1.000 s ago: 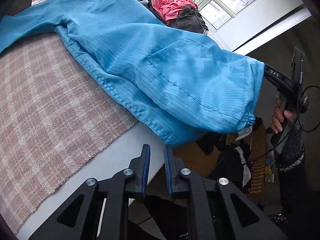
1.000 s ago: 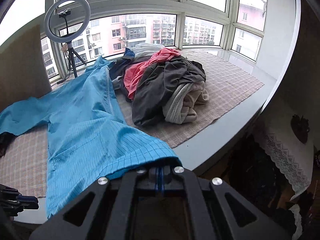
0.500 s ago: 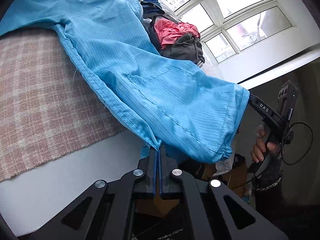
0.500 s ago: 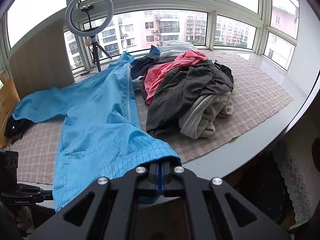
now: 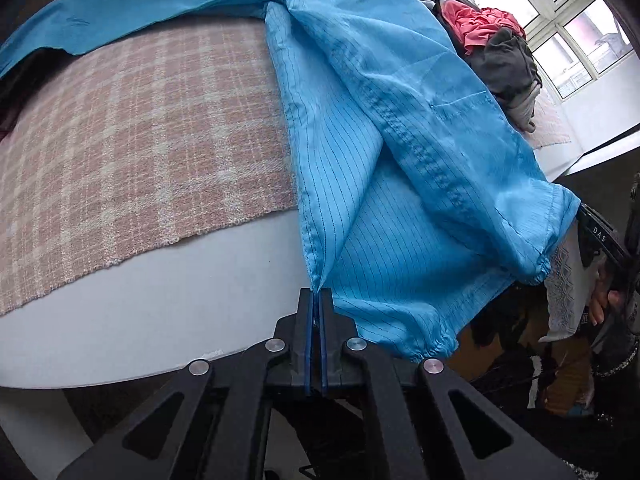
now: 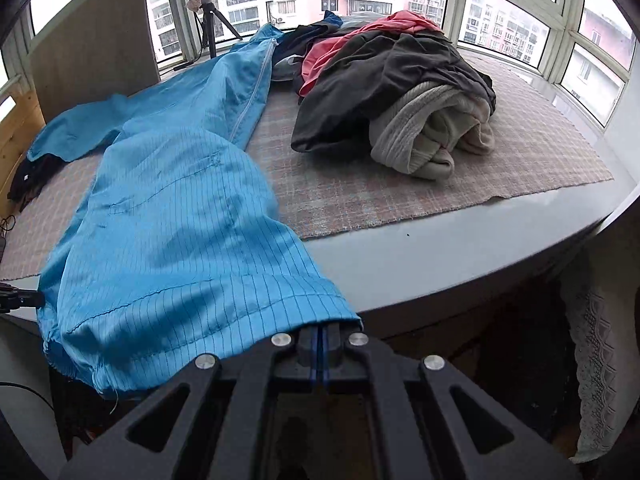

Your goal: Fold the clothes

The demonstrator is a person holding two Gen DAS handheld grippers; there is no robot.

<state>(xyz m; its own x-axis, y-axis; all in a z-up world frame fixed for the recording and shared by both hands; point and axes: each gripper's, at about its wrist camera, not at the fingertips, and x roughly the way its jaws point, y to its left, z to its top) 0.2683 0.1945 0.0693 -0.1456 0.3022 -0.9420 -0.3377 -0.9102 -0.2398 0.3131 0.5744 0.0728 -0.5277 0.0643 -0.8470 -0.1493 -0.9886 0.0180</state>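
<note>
A long blue striped garment (image 5: 400,152) lies across the pink checked mat (image 5: 132,148) and hangs over the white ledge's front edge. My left gripper (image 5: 316,300) is shut on the hem corner of one leg. My right gripper (image 6: 320,330) is shut on the hem of the other leg of the same blue garment (image 6: 172,232), and the fabric drapes over its fingers. In the left wrist view the right gripper's handle (image 5: 604,240) and the hand holding it show at the right edge, behind the cuff.
A heap of unfolded clothes (image 6: 392,80), pink, dark grey and beige, sits on the mat to the right of the garment. A ring light tripod (image 6: 208,20) stands by the windows. The white ledge (image 6: 460,256) curves around the front. Dark clothes (image 6: 32,172) lie at far left.
My left gripper closed on the garment's hem and drew it left along the ledge. My right gripper came down lower with its hem, keeping its hold.
</note>
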